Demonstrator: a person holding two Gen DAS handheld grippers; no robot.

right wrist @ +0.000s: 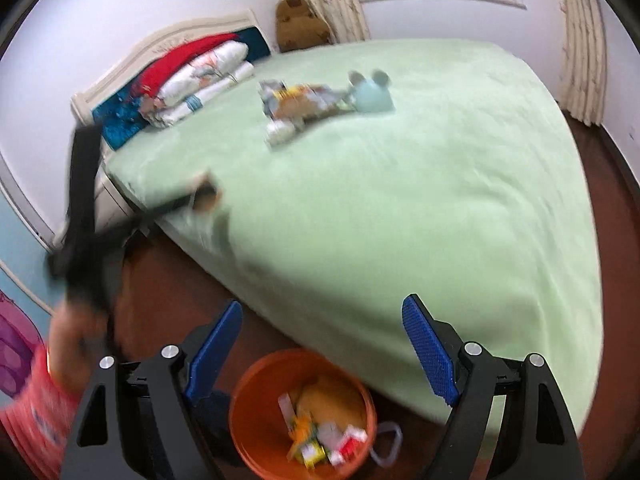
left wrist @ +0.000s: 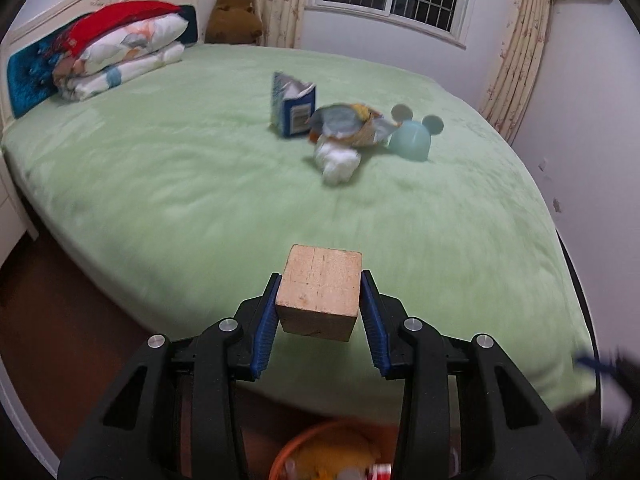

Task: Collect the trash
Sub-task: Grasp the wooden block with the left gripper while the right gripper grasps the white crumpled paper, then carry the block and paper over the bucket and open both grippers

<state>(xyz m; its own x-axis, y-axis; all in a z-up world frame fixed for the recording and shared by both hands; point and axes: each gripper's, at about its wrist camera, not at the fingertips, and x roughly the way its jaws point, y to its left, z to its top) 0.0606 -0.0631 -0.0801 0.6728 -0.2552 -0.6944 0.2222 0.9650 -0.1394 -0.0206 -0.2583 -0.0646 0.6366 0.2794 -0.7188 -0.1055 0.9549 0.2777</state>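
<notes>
My left gripper (left wrist: 320, 276) is shut on a pale wooden block (left wrist: 320, 292), held over the near edge of the green bed (left wrist: 180, 184). Farther up the bed lie a torn blue carton (left wrist: 294, 106), a crumpled wrapper (left wrist: 348, 126) and a white tissue wad (left wrist: 338, 160). My right gripper (right wrist: 323, 302) stands open and holds nothing, above the orange bucket (right wrist: 248, 384), which has several scraps inside. In the right wrist view the left gripper (right wrist: 84, 220) and the block (right wrist: 206, 196) show as a blur at the left. The bucket's rim (left wrist: 298, 438) peeks out below the left gripper.
A teal cup with mouse ears (left wrist: 412, 140) sits beside the wrapper. Folded quilts (left wrist: 120, 56) and a brown plush bear (left wrist: 234, 16) lie by the headboard. Dark wooden floor (right wrist: 192, 280) runs along the bed. A hand in a red sleeve (right wrist: 48, 376) holds the left gripper.
</notes>
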